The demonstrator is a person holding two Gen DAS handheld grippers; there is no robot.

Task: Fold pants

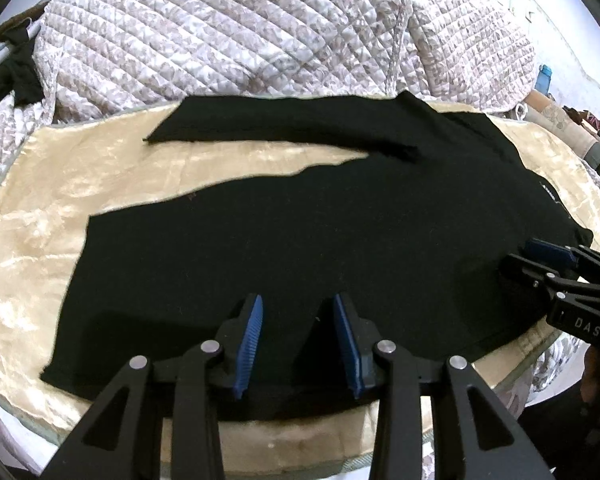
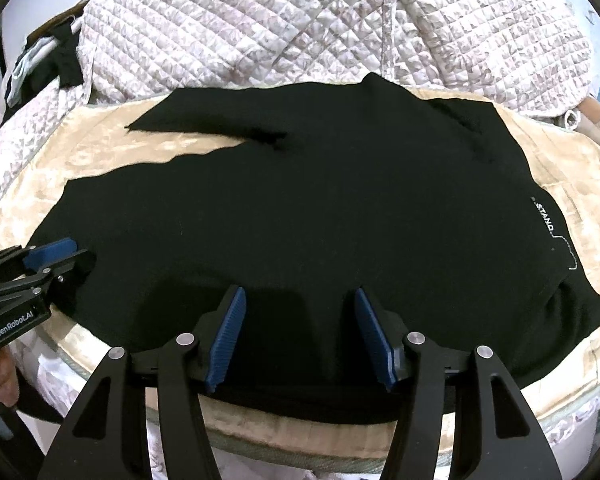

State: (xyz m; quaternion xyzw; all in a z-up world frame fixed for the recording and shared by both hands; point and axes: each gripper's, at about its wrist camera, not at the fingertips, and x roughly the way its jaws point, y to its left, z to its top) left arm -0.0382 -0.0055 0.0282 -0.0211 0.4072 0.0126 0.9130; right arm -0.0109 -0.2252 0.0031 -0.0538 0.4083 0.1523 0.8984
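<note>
Over the near hem of the cloth: both tongs hover side by side, neither one pinching anything.
Left tongs [image 1: 298,344]: blue pads spread wide, black fabric visible in the gap between them; poised above the near edge of the lower leg.
Right tongs [image 2: 300,338]: likewise spread, standing over the near edge closer to the waist end (whether the pads touch the cloth cannot be told).
Pants [image 1: 300,240]: black, lying flat on the bench [image 1: 36,264], waist toward the right, two legs running leftward and parted in a narrow V; the far leg [image 1: 284,128] reaches toward the back edge.
Waist marking [image 2: 546,220]: small white lettering near the waistband, seen from the right wrist view.
Bench cover: shiny golden cloth, somewhat creased; it looks slick, so the pants may slide when drawn.
Handling, judged: light, limp knit fabric with no stiffness; it will sag and drape from any hold and should be lifted at two spaced points.
Where to take hold, judged: the near outer edge of the lower leg, one pinch toward the cuff and one toward the waist, to carry it over onto the far leg.
Surroundings: a quilted coverlet [image 1: 228,32] heaped behind the bench.
</note>
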